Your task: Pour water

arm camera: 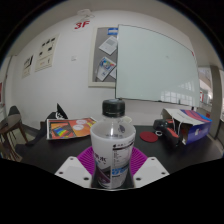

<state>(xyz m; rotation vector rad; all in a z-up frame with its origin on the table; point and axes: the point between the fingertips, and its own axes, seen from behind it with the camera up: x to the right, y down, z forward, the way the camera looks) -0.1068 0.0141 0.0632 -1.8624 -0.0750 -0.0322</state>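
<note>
**Clear plastic bottle held upright above the dark table**

Clear plastic with a black cap and a printed label, the water bottle [113, 140] stands upright between the two fingers of the hand-held gripper [112, 162]. Both purple pads [92, 160] press against its lower sides, so the hand-held gripper is clenched on the bottle. The bottle's base is hidden between the fingers, so whether it touches the table cannot be told.

The dark table [55, 150] spreads out beyond the fingers. Just ahead of the bottle on either side the surface is bare, giving free room near the grasp. Farther back to the left, a colourful printed box [70, 128] lies on the table, well apart from the bottle. To the right, a red round object [149, 134] sits on the surface, and beyond it a black-and-red box [186, 127] with white contents stands near the table's far right edge. A chair back [10, 127] shows at the left side of the table.

Behind the table, a large whiteboard [155, 62] covers much of the far wall. Left of it hang several posters [107, 56], and further left some white sheets [45, 52] are pinned to the wall. A red sign reading "3F" [82, 23] sits high on the wall above them. The ceiling and walls are pale.
</note>
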